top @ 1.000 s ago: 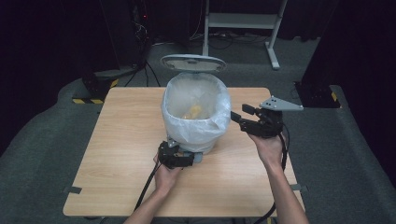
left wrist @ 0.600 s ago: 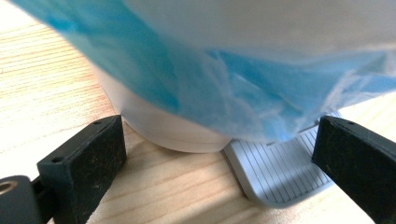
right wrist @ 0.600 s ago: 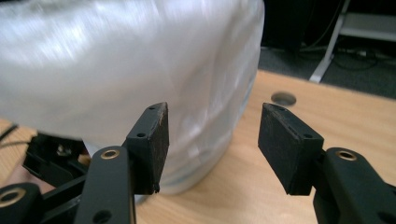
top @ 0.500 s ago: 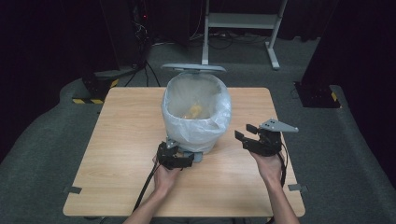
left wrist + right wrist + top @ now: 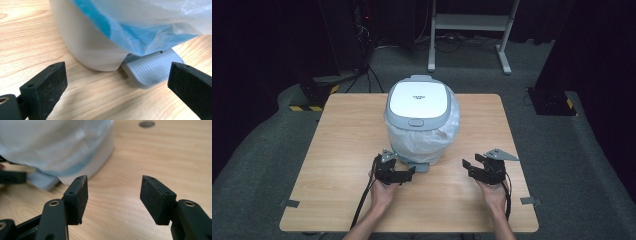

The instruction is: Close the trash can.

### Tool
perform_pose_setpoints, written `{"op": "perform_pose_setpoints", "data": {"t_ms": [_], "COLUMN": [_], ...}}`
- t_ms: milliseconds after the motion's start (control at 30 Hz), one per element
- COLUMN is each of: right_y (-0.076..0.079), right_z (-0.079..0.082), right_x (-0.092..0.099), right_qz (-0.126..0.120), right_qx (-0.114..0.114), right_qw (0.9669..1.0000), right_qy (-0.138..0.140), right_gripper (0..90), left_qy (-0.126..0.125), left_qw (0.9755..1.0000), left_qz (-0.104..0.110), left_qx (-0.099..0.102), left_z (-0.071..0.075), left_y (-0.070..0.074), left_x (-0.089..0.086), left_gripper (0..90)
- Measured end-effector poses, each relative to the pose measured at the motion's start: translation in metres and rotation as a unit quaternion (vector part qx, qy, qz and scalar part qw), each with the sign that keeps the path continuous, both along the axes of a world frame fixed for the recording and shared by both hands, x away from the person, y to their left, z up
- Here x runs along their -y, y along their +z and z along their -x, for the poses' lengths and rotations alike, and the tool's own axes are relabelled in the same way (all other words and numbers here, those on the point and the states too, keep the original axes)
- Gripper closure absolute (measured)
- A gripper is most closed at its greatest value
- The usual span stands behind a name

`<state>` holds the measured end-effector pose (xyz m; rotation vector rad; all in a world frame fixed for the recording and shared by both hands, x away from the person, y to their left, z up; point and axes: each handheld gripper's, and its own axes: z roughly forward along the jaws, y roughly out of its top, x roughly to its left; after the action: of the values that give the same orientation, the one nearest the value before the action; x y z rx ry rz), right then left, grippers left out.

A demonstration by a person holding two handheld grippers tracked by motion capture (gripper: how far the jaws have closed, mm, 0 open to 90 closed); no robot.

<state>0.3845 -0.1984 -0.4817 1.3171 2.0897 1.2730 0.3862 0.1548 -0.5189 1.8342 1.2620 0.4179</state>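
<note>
Both grippers (left [image 5: 409, 173], right [image 5: 471, 166]) gaping, empty; bin pedal [image 5: 152, 68] just beyond left.

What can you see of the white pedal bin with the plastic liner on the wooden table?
The white pedal bin stands upright at the middle of the wooden table. Its white lid with a grey rim is shut. A translucent liner with a bluish tint hangs over the outside. A ribbed grey pedal sticks out at the base, just ahead of the left gripper, untouched.
</note>
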Motion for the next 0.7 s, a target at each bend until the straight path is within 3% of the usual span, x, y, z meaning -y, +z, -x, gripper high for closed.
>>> {"op": "perform_pose_setpoints", "data": {"t_ms": [167, 333, 433, 500, 700], "right_y": [-0.019, -0.035, -0.041, -0.044, -0.047], "right_z": [0.003, 0.005, 0.005, 0.006, 0.009], "right_x": [0.002, 0.004, 0.003, 0.003, 0.004], "right_qz": [0.016, 0.036, 0.063, 0.073, 0.098], "right_qx": [-0.019, -0.032, -0.038, -0.045, -0.044], "right_qw": [0.9996, 0.9984, 0.9965, 0.9954, 0.9926], "right_qy": [-0.015, -0.028, -0.039, -0.042, -0.057], "right_gripper": [38.8, 38.8, 39.1, 39.6, 38.5], "left_qy": [0.006, 0.031, 0.053, 0.061, 0.077], "left_qw": [0.9997, 0.9984, 0.9960, 0.9953, 0.9919], "left_qz": [-0.021, -0.043, -0.068, -0.068, -0.096], "left_qx": [-0.007, -0.016, -0.024, -0.031, -0.030], "left_z": [0.003, 0.003, 0.003, 0.004, 0.006], "left_y": [-0.001, -0.002, -0.006, -0.010, -0.011], "left_x": [-0.016, -0.033, -0.044, -0.052, -0.064], "left_gripper": [3.2, 4.8, 5.9, 6.0, 6.5]}}
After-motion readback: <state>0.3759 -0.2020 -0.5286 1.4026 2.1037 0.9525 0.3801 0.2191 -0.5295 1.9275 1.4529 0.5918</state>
